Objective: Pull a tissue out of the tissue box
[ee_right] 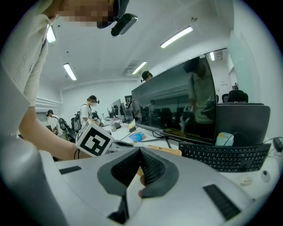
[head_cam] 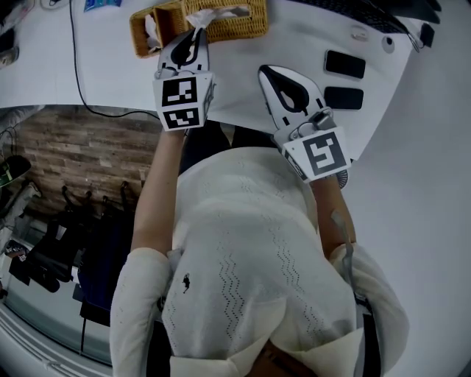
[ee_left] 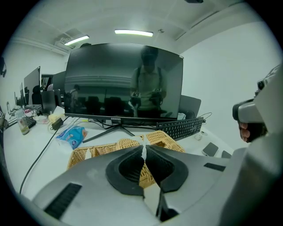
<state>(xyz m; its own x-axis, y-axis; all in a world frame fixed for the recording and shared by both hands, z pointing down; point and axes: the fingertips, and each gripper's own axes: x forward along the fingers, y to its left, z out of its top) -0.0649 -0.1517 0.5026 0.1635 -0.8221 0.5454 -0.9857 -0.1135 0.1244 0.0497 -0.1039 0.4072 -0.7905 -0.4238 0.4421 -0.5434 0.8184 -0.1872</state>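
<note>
Desk point(head_cam: 294, 37), twelve o'clock: tissue point(head_cam: 221, 13) is pinched by the closed left gripper point(head_cam: 196, 29). Right gripper point(head_cam: 265, 71) is closed, empty. Unheld box point(head_cam: 243, 28) may be dragged along.

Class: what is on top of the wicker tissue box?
A white tissue sticks up from the wicker tissue box, pinched in the shut left gripper. Whatever lies inside is covered by wicker.

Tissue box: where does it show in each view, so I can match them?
Head view: tissue box at top centre, left tongs shut on its tissue.
Left gripper view: centre, just beyond the tong tips.
Right gripper view: thin wicker strip at centre, beyond the tongs.
Shared landmark: black keyboard, right of it in all three.
</note>
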